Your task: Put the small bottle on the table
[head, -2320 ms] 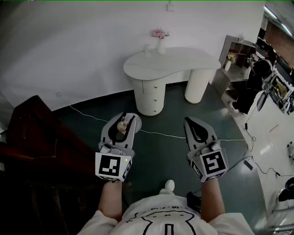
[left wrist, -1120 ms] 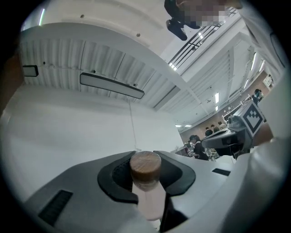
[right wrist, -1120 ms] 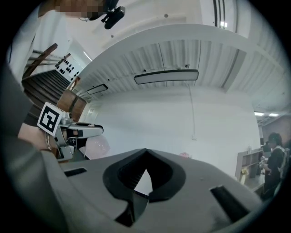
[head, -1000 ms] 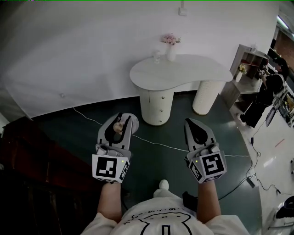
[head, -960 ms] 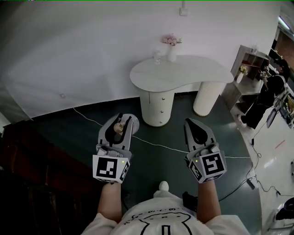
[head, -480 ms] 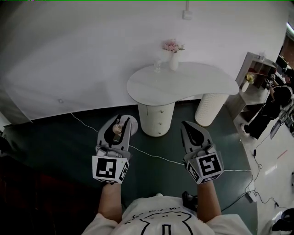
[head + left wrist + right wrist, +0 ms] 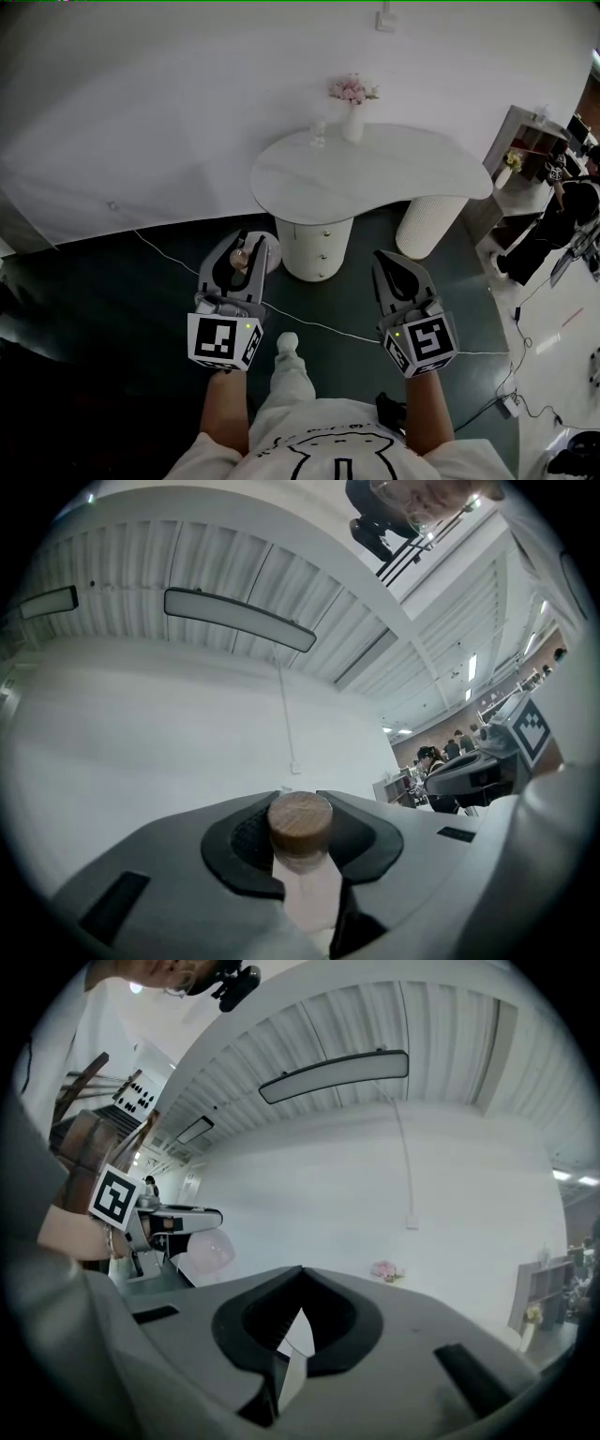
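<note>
The small bottle (image 7: 239, 256) has a round pinkish body and a wooden cork (image 7: 301, 821). My left gripper (image 7: 254, 241) is shut on it, with the dark pads against its neck just below the cork, and holds it in the air above the dark floor. The white curved table (image 7: 375, 172) stands ahead by the white wall, a short way beyond both grippers. My right gripper (image 7: 389, 261) is level with the left one, shut and with nothing in it (image 7: 302, 1276). The right gripper view also shows the left gripper (image 7: 178, 1217) with the bottle (image 7: 208, 1250).
A white vase of pink flowers (image 7: 352, 106) and a small glass (image 7: 319, 134) stand at the table's back edge. A white cable (image 7: 323, 325) runs across the floor. A shelf unit (image 7: 527, 142) and a person (image 7: 565, 204) are at the right. My own foot (image 7: 287, 344) is forward.
The view has moved closer to the table, which now sits nearer my grippers. One foot has stepped forward. Both grippers keep the same pose, and the bottle stays held.
</note>
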